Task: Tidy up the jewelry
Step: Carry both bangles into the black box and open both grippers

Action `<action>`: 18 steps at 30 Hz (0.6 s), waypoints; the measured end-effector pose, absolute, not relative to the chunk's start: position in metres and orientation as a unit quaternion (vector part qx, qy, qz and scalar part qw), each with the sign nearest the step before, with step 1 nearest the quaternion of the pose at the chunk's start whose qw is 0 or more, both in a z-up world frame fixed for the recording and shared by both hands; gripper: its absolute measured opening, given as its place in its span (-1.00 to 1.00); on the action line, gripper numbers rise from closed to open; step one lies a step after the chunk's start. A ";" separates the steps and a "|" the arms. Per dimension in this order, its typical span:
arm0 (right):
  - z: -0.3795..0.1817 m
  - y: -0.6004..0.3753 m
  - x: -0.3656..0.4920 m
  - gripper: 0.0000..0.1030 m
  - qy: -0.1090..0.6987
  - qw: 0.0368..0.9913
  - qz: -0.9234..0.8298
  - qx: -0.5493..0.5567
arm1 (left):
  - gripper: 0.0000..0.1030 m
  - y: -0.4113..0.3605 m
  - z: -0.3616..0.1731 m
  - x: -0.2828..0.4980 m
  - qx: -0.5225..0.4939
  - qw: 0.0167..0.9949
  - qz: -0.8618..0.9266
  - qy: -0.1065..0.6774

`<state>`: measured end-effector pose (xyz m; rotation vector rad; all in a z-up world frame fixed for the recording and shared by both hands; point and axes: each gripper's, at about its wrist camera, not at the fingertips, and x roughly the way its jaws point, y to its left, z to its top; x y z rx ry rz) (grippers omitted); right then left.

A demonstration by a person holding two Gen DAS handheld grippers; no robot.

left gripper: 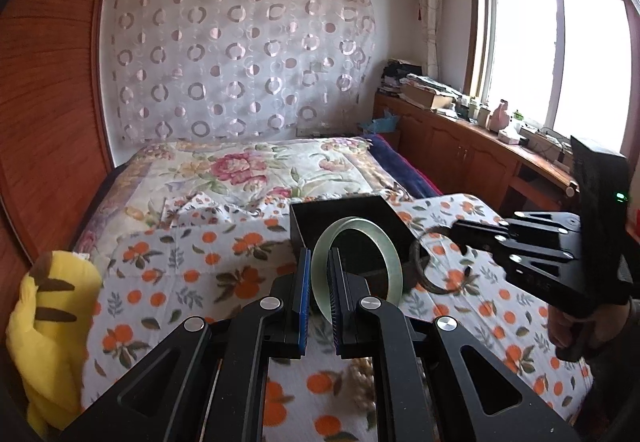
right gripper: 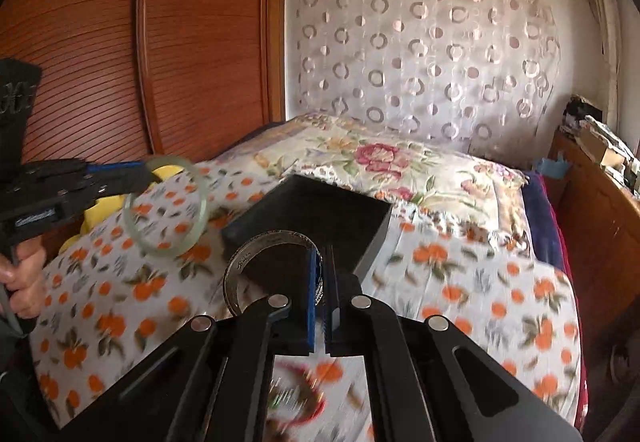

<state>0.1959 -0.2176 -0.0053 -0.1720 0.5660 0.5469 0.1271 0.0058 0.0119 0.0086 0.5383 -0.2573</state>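
Note:
My left gripper (left gripper: 319, 262) is shut on a pale green jade bangle (left gripper: 384, 242) and holds it upright above the bed, just in front of an open black box (left gripper: 344, 211). The same bangle (right gripper: 200, 185) and left gripper (right gripper: 146, 173) show at the left of the right wrist view. My right gripper (right gripper: 323, 262) is shut on a dark engraved metal bangle (right gripper: 240, 262), held over the near edge of the black box (right gripper: 320, 205). In the left wrist view the right gripper (left gripper: 454, 232) holds that dark bangle (left gripper: 418, 262) beside the box's right side.
The box sits on an orange-print cloth (left gripper: 200, 274) on a floral bedspread (left gripper: 260, 165). A yellow plush toy (left gripper: 48, 318) lies at the left. Blurred beaded jewelry (right gripper: 296, 398) lies under the right gripper. A wooden wardrobe (right gripper: 180, 41) and cluttered cabinet (left gripper: 460, 129) flank the bed.

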 end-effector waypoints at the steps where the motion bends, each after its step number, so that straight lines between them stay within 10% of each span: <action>1: -0.006 -0.216 0.205 -0.93 0.275 0.921 0.264 -0.085 | -0.85 0.006 0.014 0.132 0.004 0.956 -0.125 0.264; 11: -0.026 -0.204 0.256 -0.91 0.299 0.911 0.275 -0.066 | -0.85 0.001 0.012 0.171 0.004 0.951 -0.132 0.279; 18: -0.027 -0.219 0.261 -0.53 0.300 0.914 0.270 -0.026 | -0.85 -0.013 0.001 0.198 0.012 0.943 -0.141 0.299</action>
